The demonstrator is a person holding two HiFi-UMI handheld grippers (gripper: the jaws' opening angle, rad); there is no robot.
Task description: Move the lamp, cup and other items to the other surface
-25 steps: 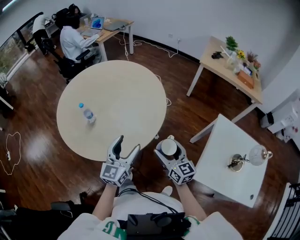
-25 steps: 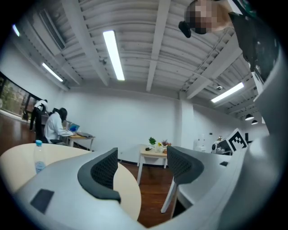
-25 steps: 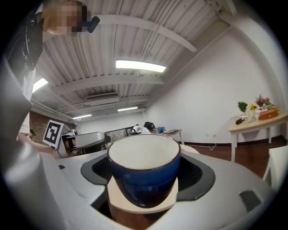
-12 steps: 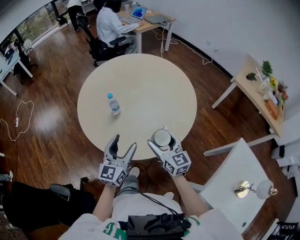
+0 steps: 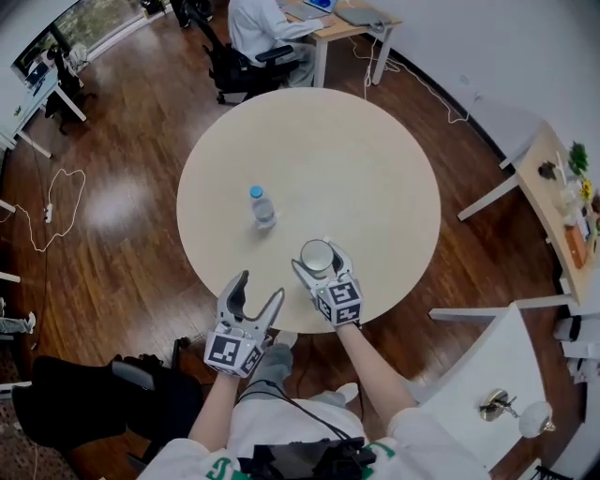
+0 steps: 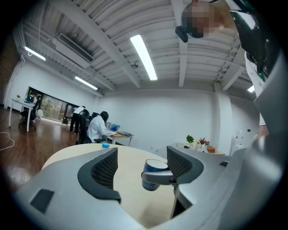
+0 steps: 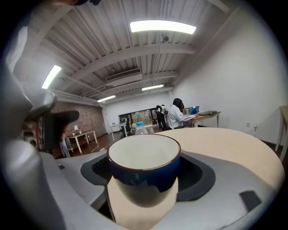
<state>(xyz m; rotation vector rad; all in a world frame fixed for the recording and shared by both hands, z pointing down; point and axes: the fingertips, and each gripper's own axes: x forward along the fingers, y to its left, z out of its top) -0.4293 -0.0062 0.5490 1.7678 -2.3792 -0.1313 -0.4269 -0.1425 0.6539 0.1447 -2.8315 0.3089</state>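
Note:
My right gripper [image 5: 317, 259] is shut on a dark blue cup [image 5: 317, 254] with a white inside, upright over the near edge of the round beige table [image 5: 366, 159]. In the right gripper view the cup [image 7: 144, 168] fills the gap between the jaws of that gripper [image 7: 144, 177]. The left gripper [image 5: 260, 289] hangs open and empty just off the table's near edge. In its own view, the left gripper [image 6: 141, 164] shows the held cup [image 6: 155, 173] beyond its jaws. A lamp [image 5: 511, 408] lies on the white table [image 5: 464, 403] at the lower right.
A water bottle [image 5: 262, 206] with a blue cap stands on the round table left of centre. A person [image 5: 258, 28] sits at a desk behind it. A wooden desk with plants [image 5: 572, 202] is at the right. A cable [image 5: 56, 202] lies on the floor.
The view has swung from the white table toward the round table. Both grippers have moved forward to its near edge, the cup still held in the right one.

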